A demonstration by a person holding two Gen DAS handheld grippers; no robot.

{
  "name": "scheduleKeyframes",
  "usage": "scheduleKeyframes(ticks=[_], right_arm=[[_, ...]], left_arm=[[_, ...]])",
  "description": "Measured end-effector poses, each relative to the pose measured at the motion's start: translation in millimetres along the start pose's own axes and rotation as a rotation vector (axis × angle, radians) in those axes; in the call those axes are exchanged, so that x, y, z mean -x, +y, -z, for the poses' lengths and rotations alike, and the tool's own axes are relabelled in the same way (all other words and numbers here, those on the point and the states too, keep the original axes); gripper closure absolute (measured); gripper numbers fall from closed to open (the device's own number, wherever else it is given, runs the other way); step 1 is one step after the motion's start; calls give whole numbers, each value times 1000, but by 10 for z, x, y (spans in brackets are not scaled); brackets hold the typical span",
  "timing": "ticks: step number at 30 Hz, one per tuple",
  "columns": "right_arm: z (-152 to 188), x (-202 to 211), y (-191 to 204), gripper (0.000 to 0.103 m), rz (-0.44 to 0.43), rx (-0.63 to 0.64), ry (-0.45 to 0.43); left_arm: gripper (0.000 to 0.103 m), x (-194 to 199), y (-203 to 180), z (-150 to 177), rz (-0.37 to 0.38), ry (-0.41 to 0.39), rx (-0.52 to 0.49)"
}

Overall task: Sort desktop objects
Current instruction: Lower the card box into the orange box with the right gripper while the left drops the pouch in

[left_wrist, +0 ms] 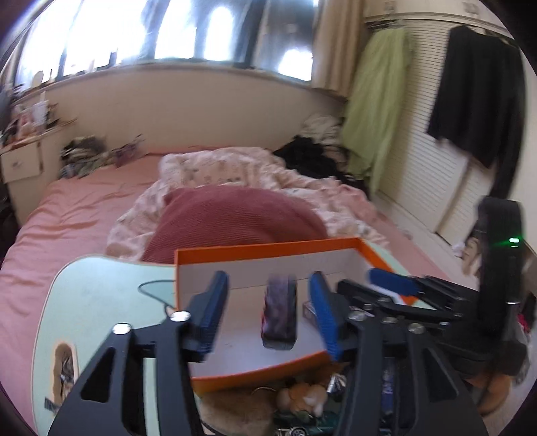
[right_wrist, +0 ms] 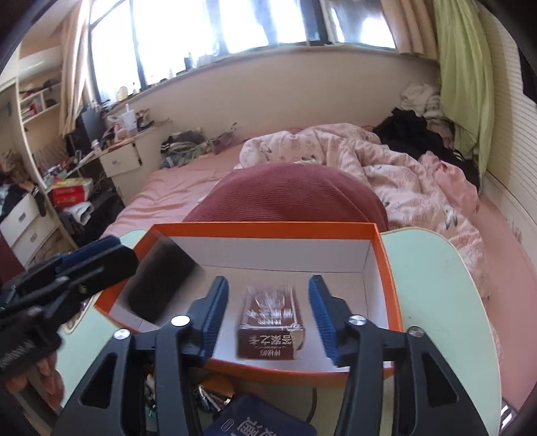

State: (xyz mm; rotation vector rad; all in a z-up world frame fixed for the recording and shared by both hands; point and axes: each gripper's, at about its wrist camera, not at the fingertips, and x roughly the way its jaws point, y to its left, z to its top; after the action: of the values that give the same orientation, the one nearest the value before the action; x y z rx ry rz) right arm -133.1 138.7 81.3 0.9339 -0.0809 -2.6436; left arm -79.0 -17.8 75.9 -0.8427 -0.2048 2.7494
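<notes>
Clutter of small toys [left_wrist: 302, 399] at worktop [left_wrist: 100, 288] near edge. Left gripper [left_wrist: 265, 312] jaws wide, dark blurred block [left_wrist: 279, 310] between them, not touched, inside orange box [left_wrist: 268, 250]. Right gripper [right_wrist: 268, 315] jaws wide around brown carton [right_wrist: 270, 330] lying in the same box, apart. Red cushion [right_wrist: 285, 201] and bed [right_wrist: 174, 191] behind.

bed [right_wrist: 174, 191] – pink sheet, rumpled quilt [right_wrist: 396, 167] | window [right_wrist: 208, 30] – bright daylight | louvered wardrobe doors [left_wrist: 433, 161] | cluttered shelves [right_wrist: 33, 100]
</notes>
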Motion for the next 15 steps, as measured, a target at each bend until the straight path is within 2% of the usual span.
scheduleKeyframes(ticks=[3, 5, 7, 8, 10, 12, 15], right_arm=[[62, 203, -64, 40, -24, -16, -50], [156, 427, -96, 37, -28, -17, -91], [278, 614, -132, 32, -26, -18, -112], [365, 707, -158, 30, -24, -17, -118], [546, 832, -167, 30, -11, -5, -107], [736, 900, -165, 30, -1, 28, -74], [1096, 967, -162, 30, 49, 90, -17]], left_arm=[[45, 126, 57, 98, 62, -18, 25], [42, 300, 83, 163, 60, -35, 15], [30, 476, 110, 234, 54, -59, 4], [28, 565, 126, 286, 60, -67, 5], [22, 695, 163, 381, 80, -59, 17], [22, 775, 184, 503, 85, -35, 38], [22, 820, 164, 719, 83, 31, 18]])
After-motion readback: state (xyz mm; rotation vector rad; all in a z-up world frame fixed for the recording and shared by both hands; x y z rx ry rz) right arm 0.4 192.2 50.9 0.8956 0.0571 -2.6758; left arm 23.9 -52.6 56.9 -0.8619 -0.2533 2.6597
